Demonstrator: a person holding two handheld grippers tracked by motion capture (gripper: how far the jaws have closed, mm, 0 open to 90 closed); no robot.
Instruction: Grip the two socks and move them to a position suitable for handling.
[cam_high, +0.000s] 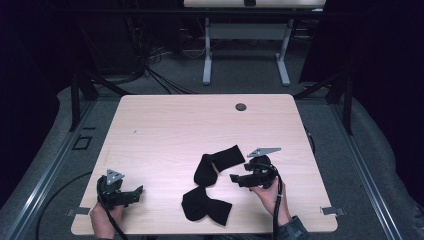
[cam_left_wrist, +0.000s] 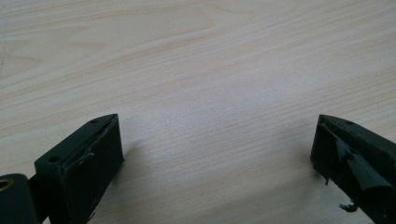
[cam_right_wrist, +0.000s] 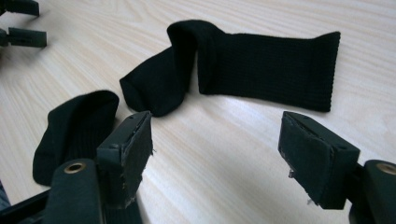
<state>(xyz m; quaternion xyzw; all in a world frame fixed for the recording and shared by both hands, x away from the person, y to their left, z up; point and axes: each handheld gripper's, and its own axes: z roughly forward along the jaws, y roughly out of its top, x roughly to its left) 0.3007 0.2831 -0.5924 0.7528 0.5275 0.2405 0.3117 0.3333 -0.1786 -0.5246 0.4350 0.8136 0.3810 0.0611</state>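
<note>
Two black socks lie near the table's (cam_high: 165, 120) front edge: the folded sock (cam_high: 218, 164) farther in, the crumpled sock (cam_high: 205, 205) closest (both limp, ribbed knit). The right gripper (cam_high: 234, 178) gapes empty just beside them, likely lining up a grab. The left gripper (cam_high: 140, 190) waits wide over bare wood by the front-left corner.

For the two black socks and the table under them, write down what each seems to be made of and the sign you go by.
Far sock: seemingly knitted fabric, matt; fine ribbing shows and it folds limply.
Near sock: likely the same soft knit, ribbed and matt.
Table: pale wood-grain top, smooth with a slight sheen; whether solid wood or laminate cannot be told.
</note>
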